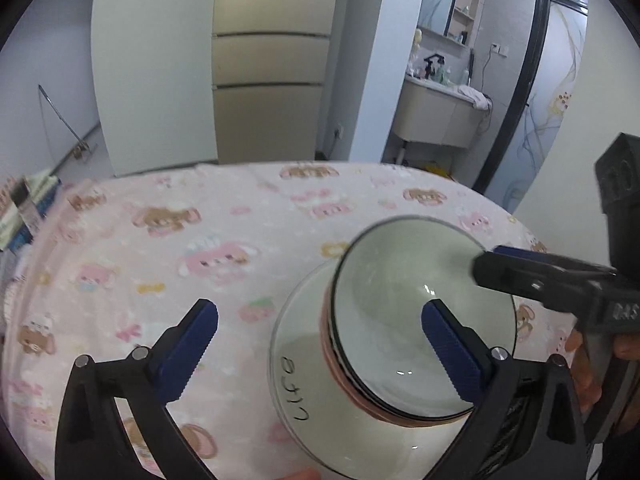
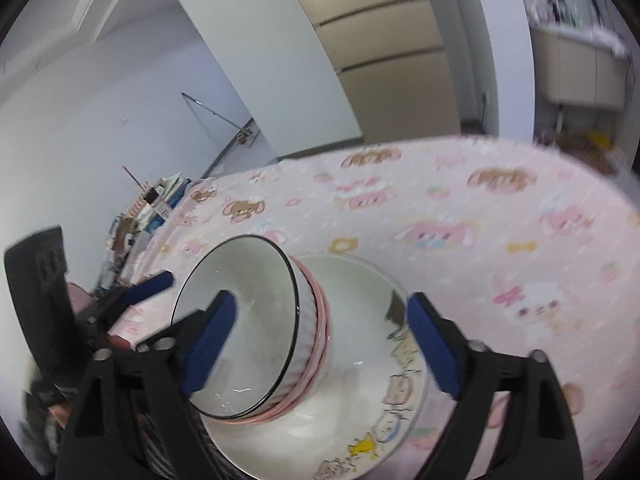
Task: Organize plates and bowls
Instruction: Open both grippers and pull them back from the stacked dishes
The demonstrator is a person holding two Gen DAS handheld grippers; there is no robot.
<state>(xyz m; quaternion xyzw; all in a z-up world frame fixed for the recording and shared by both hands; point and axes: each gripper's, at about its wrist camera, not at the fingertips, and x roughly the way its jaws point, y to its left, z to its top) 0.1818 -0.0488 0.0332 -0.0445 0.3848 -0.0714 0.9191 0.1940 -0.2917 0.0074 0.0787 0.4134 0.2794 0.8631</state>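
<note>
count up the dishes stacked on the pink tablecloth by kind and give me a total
Black-rimmed white bowl: 1
Pink-edged dishes beneath it: 2, by the rims that show
Large plate with cartoon print at the bottom: 1
Total: 4

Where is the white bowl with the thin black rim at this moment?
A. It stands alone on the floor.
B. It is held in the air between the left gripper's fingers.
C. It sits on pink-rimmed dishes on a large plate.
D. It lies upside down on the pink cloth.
C: the white bowl sits stacked on the pink-rimmed dishes, which rest on the large plate, and no gripper pad presses on it.
</note>
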